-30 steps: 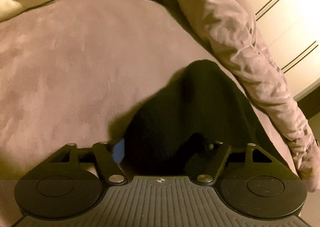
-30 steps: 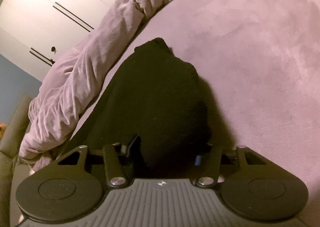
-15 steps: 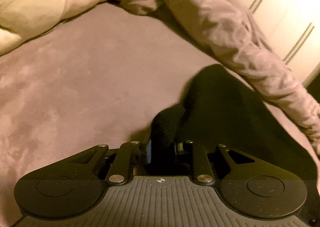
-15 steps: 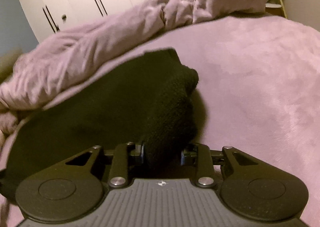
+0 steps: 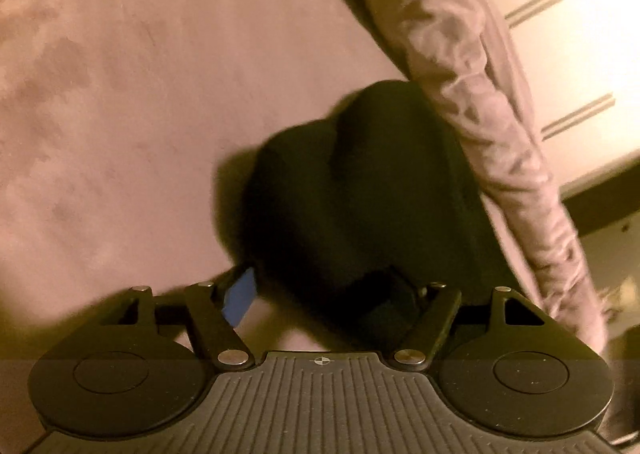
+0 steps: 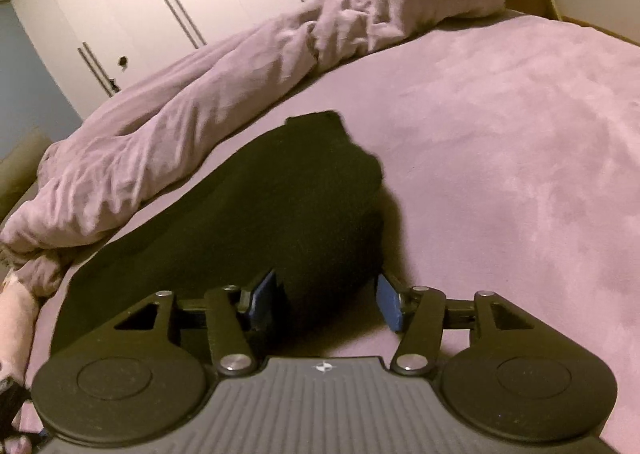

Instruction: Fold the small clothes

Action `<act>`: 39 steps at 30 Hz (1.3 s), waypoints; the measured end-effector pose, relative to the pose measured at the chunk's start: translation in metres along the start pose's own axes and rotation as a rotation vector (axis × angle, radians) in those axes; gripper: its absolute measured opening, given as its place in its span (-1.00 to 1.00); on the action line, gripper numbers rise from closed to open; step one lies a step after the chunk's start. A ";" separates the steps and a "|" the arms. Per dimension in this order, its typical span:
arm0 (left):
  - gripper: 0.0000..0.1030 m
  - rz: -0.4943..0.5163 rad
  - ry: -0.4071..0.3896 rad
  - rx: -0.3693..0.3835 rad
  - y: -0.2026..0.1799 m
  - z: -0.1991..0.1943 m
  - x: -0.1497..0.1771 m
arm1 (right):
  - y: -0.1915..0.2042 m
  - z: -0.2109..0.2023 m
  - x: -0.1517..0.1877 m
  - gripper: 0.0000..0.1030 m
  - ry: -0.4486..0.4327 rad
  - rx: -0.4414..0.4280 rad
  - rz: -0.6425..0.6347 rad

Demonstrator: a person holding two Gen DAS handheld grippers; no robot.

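Mauve bedcover (image 6: 500,142) carries the black garment (image 6: 280,214), bunched beside a rumpled duvet (image 6: 200,102). Both the left gripper (image 5: 320,294) and right gripper (image 6: 326,300) have jaws spread wide around its near edge, unclamped; closing on too little cloth could let the fold slump.

Dim, warm yellowish light, soft motion blur, strong fisheye bending at edges (corners vignetted dark).
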State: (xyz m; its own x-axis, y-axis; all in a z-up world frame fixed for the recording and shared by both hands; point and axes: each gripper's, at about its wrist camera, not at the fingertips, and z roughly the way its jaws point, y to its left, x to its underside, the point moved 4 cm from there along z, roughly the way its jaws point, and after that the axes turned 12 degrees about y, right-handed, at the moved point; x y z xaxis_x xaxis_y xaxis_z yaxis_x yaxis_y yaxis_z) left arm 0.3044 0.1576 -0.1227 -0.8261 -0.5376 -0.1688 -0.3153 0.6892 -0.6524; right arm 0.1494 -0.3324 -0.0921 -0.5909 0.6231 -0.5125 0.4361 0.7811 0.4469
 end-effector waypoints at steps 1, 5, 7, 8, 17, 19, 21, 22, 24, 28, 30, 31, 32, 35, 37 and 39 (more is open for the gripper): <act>0.44 -0.022 -0.003 0.022 0.000 0.003 -0.002 | 0.005 -0.002 0.005 0.05 0.004 -0.016 -0.010; 0.25 -0.220 0.015 0.134 0.009 0.019 -0.013 | 0.022 -0.005 0.016 0.07 0.016 -0.042 -0.068; 0.06 -0.262 0.027 0.138 0.011 0.027 -0.018 | 0.024 -0.003 0.016 0.07 0.018 -0.052 -0.068; -0.10 -0.273 0.031 0.149 0.011 0.027 -0.019 | 0.023 -0.001 0.015 0.07 0.025 -0.065 -0.050; -0.30 -0.115 -0.009 0.138 -0.004 0.021 -0.021 | -0.019 0.030 0.012 0.22 0.047 -0.267 0.297; 0.07 -0.120 -0.002 0.123 -0.002 0.025 -0.021 | -0.023 0.037 0.004 0.28 0.031 -0.309 0.342; 0.41 -0.149 0.010 0.170 -0.001 0.029 -0.021 | -0.025 0.049 -0.006 0.53 0.027 -0.325 0.389; 0.41 -0.151 0.004 0.180 -0.001 0.030 -0.022 | -0.025 0.056 -0.010 0.58 0.029 -0.341 0.404; 0.12 -0.132 -0.008 0.156 -0.006 0.034 -0.025 | -0.023 0.069 -0.019 0.58 0.031 -0.333 0.434; -0.34 -0.106 -0.023 0.132 -0.009 0.036 -0.028 | -0.016 0.082 -0.030 -0.35 0.041 -0.271 0.394; -0.42 -0.073 -0.032 0.141 -0.012 0.031 -0.029 | -0.018 0.084 -0.032 -0.45 0.063 -0.246 0.377; -0.43 -0.051 -0.041 0.147 -0.014 0.027 -0.029 | -0.016 0.081 -0.033 -0.47 0.065 -0.222 0.346; -0.46 -0.030 -0.048 0.147 -0.016 0.024 -0.028 | -0.012 0.075 -0.034 -0.49 0.058 -0.198 0.302; -0.52 -0.011 -0.059 0.171 -0.023 0.011 -0.028 | -0.003 0.055 -0.033 -0.54 0.025 -0.181 0.228; -0.53 -0.004 -0.070 0.194 -0.024 -0.002 -0.026 | -0.001 0.043 -0.032 -0.55 0.017 -0.183 0.208; -0.54 0.011 -0.077 0.220 -0.026 -0.019 -0.022 | -0.003 0.033 -0.027 -0.56 0.028 -0.185 0.215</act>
State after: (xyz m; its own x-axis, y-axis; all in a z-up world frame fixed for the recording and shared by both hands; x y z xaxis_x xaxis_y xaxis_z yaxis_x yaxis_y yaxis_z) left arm 0.3218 0.1602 -0.0883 -0.7883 -0.5720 -0.2267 -0.1901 0.5769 -0.7944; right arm 0.1865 -0.3502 -0.1033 -0.5176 0.7703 -0.3724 0.4234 0.6088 0.6709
